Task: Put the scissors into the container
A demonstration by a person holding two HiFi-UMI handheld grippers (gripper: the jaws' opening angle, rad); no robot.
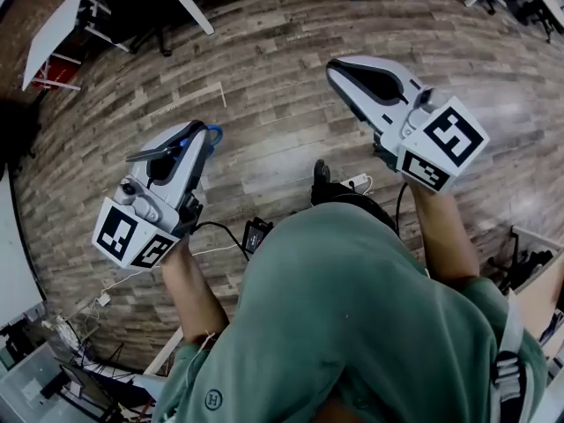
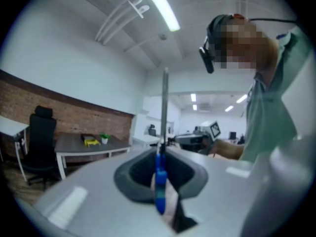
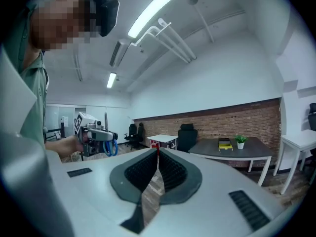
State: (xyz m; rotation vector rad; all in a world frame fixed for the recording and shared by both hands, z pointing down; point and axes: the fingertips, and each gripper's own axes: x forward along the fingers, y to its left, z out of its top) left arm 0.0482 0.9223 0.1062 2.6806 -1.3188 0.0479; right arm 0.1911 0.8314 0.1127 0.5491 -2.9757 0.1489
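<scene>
Left tool [image 1: 203, 137] grips scissors [image 2: 165, 102], blade up. Right tool [image 3: 158, 153] closed, empty. Wood floor [image 1: 264, 77] below. Surface [image 3: 232, 151] with plant [image 3: 240, 140] mid-right.

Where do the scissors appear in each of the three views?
Head view: scissors left of centre, blue handle at the left gripper tip.
Left gripper view: centre, scissors clamped in the jaws, blade up.
Right gripper view: middle left, scissors small and distant.
Shared landmark: the left gripper holding them.
</scene>
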